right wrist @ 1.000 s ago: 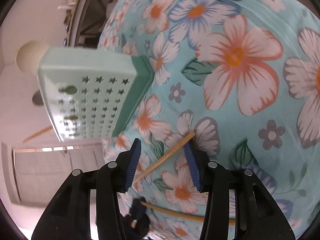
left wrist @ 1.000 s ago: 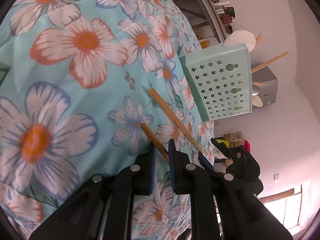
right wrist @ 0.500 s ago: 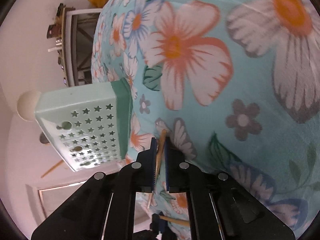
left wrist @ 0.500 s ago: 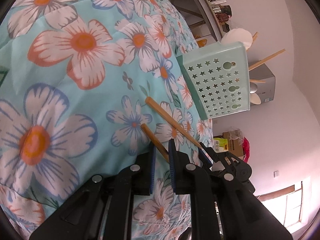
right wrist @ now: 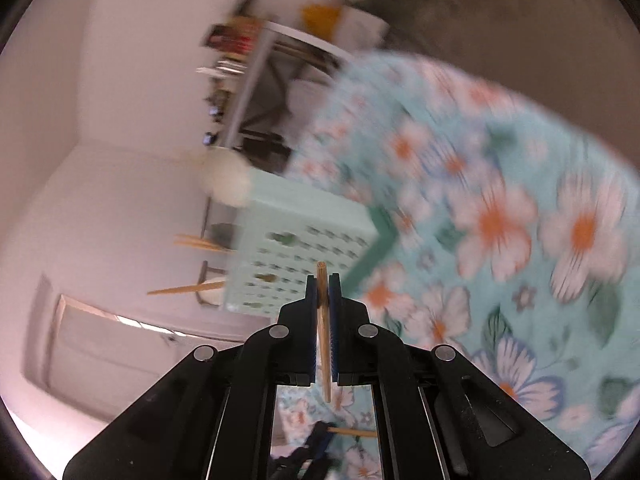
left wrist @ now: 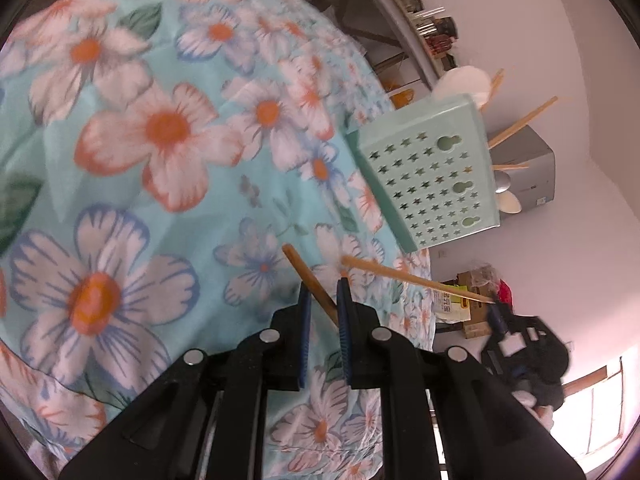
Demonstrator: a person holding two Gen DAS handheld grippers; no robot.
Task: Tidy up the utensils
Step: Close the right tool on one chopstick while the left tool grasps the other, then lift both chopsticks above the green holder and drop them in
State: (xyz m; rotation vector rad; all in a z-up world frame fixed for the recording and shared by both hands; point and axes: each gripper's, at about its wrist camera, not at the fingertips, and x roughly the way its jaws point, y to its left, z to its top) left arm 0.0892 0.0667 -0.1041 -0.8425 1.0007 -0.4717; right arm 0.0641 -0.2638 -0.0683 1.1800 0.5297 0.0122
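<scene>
turquoise cloth printed with white, orange and blue flowers (left wrist: 168,184) covers the table. grey metal box (left wrist: 528,176) against the pale wall. dark metal shelf rack (right wrist: 260,92) behind, cluttered with blurred small items. brown cardboard box with yellow packets (left wrist: 464,304) on the floor. bright window (left wrist: 592,412) low in the wall.

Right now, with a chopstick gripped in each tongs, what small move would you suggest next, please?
Probably carry the right tongs, shut on its chopstick, toward the open top of the green holder, where other chopsticks already stick out. The left tongs can wait with its chopstick.
</scene>
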